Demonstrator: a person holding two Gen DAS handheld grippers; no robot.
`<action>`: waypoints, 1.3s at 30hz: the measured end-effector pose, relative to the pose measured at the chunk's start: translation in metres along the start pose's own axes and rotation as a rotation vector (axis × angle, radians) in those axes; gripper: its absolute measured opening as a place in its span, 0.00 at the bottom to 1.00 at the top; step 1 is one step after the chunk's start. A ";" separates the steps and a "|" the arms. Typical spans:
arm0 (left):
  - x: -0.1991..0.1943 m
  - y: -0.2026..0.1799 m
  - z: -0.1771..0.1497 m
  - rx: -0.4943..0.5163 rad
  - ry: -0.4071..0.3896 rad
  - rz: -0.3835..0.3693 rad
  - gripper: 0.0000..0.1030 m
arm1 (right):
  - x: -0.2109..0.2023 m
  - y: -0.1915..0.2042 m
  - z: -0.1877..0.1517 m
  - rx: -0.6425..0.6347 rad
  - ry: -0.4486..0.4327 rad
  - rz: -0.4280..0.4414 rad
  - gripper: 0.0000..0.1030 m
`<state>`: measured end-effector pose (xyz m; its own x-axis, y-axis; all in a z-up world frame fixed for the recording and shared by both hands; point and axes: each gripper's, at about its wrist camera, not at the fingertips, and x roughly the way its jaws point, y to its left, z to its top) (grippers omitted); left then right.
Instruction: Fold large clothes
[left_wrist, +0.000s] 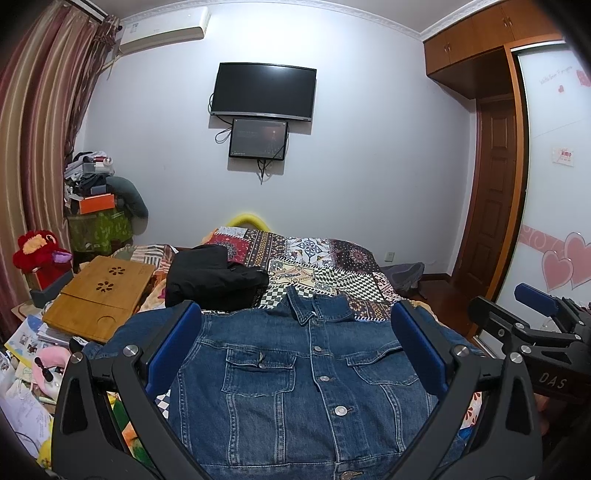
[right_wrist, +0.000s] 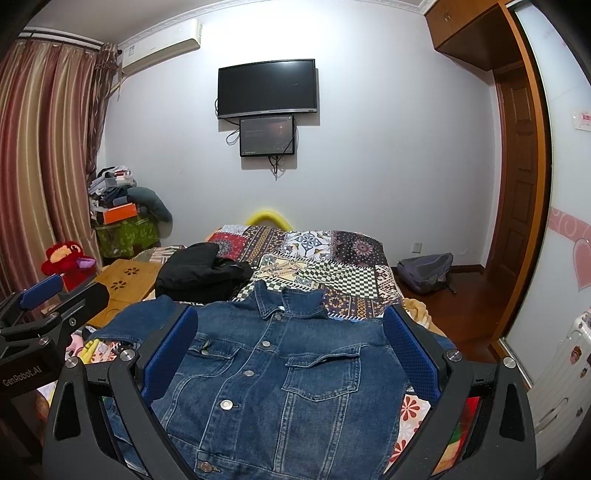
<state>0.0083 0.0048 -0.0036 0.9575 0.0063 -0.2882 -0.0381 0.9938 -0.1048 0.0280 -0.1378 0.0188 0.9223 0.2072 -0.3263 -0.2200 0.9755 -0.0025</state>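
A blue denim jacket (left_wrist: 295, 387) lies front up and buttoned on the patchwork bedspread (left_wrist: 325, 266), collar toward the far wall. It also shows in the right wrist view (right_wrist: 280, 380). My left gripper (left_wrist: 295, 339) is open and empty, held above the jacket's chest. My right gripper (right_wrist: 291, 343) is open and empty too, above the same jacket. The right gripper shows at the right edge of the left wrist view (left_wrist: 535, 325). The left gripper shows at the left edge of the right wrist view (right_wrist: 40, 314). A sleeve (right_wrist: 129, 321) lies out to the left.
A black garment (left_wrist: 214, 277) lies on the bed beyond the jacket. A bamboo lap table (left_wrist: 99, 299) sits at the left. Books and soft toys clutter the left side (left_wrist: 33, 354). A backpack (right_wrist: 424, 271) sits on the floor at right, near the wardrobe (right_wrist: 561, 221).
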 end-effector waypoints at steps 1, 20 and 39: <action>0.000 0.000 0.000 0.000 0.000 0.001 1.00 | 0.000 0.001 0.000 0.000 0.000 0.000 0.97; 0.018 0.013 -0.002 0.004 0.026 0.017 1.00 | 0.019 0.000 0.001 0.008 0.040 0.001 0.97; 0.117 0.159 -0.006 -0.153 0.159 0.331 1.00 | 0.110 -0.004 0.008 -0.013 0.204 -0.058 0.97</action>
<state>0.1128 0.1629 -0.0598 0.8306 0.2938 -0.4730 -0.3905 0.9129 -0.1187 0.1326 -0.1180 -0.0092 0.8506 0.1304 -0.5094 -0.1738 0.9840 -0.0384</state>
